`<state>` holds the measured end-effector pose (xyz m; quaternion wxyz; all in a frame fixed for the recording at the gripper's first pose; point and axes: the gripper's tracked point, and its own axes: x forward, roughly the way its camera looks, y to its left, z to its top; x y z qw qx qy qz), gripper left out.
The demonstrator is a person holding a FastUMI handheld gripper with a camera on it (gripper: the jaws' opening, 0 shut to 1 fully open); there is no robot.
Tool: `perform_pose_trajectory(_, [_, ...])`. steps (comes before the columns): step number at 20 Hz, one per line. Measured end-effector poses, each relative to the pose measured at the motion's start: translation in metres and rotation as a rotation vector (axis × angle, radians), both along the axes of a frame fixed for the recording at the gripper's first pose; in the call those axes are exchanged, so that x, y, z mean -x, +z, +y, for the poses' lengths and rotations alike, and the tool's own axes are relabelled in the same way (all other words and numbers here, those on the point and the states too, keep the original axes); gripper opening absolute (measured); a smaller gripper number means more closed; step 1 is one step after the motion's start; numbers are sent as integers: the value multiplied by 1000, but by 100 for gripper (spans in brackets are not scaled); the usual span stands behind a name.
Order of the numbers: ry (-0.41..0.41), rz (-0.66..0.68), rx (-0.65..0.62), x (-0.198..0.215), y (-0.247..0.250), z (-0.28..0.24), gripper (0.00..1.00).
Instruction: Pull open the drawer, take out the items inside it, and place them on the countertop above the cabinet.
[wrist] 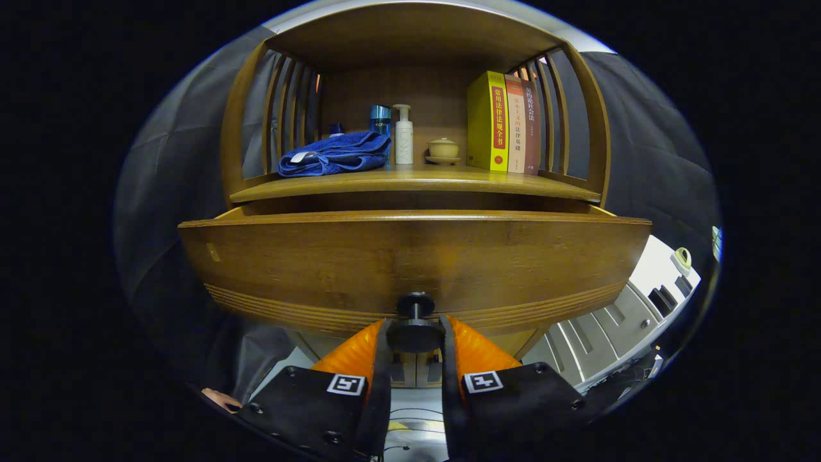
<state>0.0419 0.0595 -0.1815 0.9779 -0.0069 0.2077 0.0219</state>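
Observation:
A wooden cabinet stands in front of me, with its drawer (414, 256) pulled out a little from under the countertop (410, 181). A dark round knob (415, 327) sticks out of the drawer front at its lower middle. My gripper (415, 335) is shut on that knob, one finger pressing on each side of it. The inside of the drawer is hidden behind its front panel.
On the countertop lie a folded blue towel (337, 154), a blue bottle (380, 119), a white pump bottle (403, 136), a small lidded cup (443, 150) and three upright books (503, 122). Slatted sides and a top board enclose that shelf. A white unit (635, 308) stands low to the right.

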Motion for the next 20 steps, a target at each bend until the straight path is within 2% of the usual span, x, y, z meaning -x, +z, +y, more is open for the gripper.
perform_pose_trajectory(12, [-4, 66, 13, 70, -16, -1, 42])
perform_pose_trajectory(13, [-4, 25, 24, 67, -8, 0, 42])
perform_pose_trajectory(14, [-5, 64, 24, 73, -17, 0, 42])
perform_pose_trajectory(20, [-16, 61, 14, 80, -18, -2, 42])
